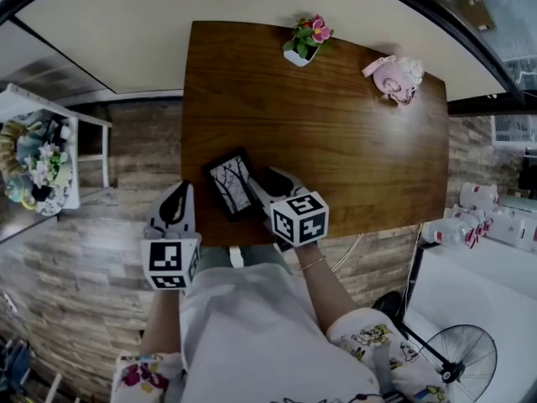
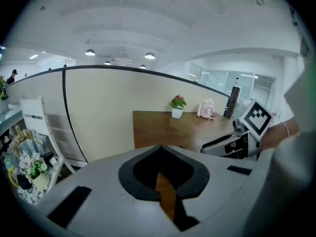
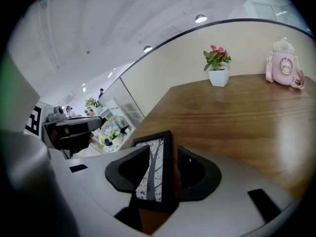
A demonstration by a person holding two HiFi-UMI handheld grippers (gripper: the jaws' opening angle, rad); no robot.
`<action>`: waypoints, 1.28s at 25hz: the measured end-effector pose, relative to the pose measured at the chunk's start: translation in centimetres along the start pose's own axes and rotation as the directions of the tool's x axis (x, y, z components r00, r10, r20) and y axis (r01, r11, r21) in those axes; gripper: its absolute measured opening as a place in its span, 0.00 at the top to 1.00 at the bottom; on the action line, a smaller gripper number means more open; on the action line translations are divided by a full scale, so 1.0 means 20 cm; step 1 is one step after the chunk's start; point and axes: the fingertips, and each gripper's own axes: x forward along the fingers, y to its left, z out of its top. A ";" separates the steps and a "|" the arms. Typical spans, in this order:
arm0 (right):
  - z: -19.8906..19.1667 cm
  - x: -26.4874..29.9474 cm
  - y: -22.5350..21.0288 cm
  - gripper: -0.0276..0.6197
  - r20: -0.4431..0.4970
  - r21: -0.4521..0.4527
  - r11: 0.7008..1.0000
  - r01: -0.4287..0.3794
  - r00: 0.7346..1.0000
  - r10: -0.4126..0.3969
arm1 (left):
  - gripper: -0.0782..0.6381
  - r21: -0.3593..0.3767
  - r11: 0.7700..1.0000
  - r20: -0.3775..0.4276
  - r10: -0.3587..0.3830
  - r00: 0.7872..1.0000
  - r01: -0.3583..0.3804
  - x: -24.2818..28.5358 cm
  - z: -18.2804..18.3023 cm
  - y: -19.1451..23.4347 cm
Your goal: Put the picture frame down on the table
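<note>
Picture frame (image 3: 153,177) sits on the bench (image 1: 336,124) between the right tool's (image 1: 267,185) spread jaws; left tool (image 1: 177,201) closed.

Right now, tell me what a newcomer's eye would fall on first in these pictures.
First comes the black picture frame with its bare-tree print, at the near edge of the wooden table, between the wide-open jaws of the right gripper. Next come the potted pink flowers and the pink flask at the table's far edge.
</note>
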 end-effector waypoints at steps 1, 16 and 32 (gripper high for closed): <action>0.01 -0.01 0.00 0.73 0.007 0.000 1.000 0.000 1.000 0.000 | 0.88 0.003 1.000 0.005 0.000 1.000 0.000 0.00 0.01 0.00; 0.27 -0.27 0.04 0.73 0.144 -0.067 0.998 0.007 0.990 0.003 | 0.88 0.044 0.999 0.105 0.018 0.994 -0.023 -0.11 0.27 -0.05; 0.59 -0.63 0.08 0.73 0.335 -0.182 0.982 0.044 0.942 0.020 | 0.88 0.059 0.998 0.251 0.010 0.968 -0.025 -0.29 0.57 -0.14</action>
